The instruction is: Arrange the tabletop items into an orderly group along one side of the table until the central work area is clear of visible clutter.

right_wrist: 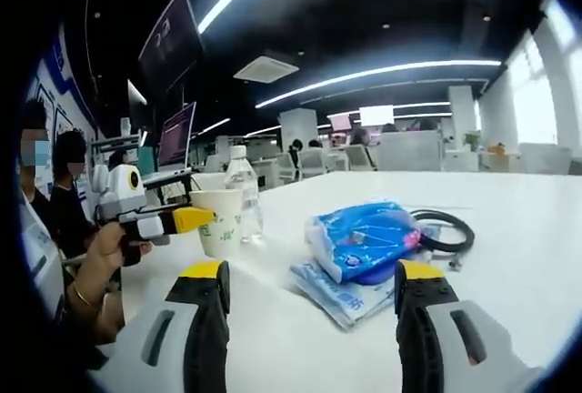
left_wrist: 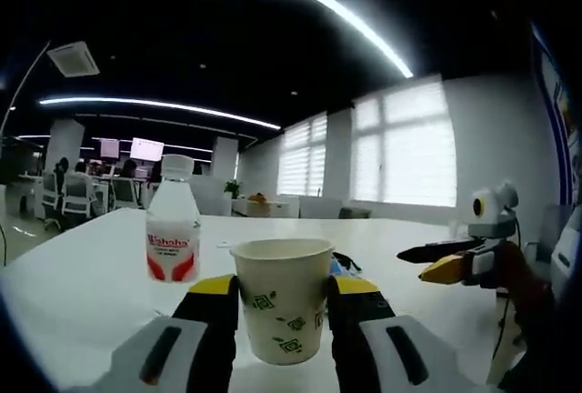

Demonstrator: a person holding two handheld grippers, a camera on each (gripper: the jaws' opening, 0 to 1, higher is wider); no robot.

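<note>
A white paper cup (left_wrist: 282,316) with green marks stands on the white table (left_wrist: 82,284), and my left gripper (left_wrist: 284,288) is shut on it, one jaw pressed to each side. Just behind it to the left stands a water bottle (left_wrist: 173,229) with a red label. In the right gripper view the same cup (right_wrist: 218,222) and bottle (right_wrist: 242,195) are at the left, with the left gripper (right_wrist: 173,222) held by a hand. My right gripper (right_wrist: 311,277) is open, its jaws wide apart before a blue packet (right_wrist: 364,238) lying on a flat packet (right_wrist: 327,295).
A black cable loop (right_wrist: 446,229) lies right of the packets. The right gripper (left_wrist: 446,264) reaches in from the right of the left gripper view. People sit at desks with monitors (right_wrist: 175,134) beyond the table's left edge. Bare tabletop (right_wrist: 518,266) spreads to the right.
</note>
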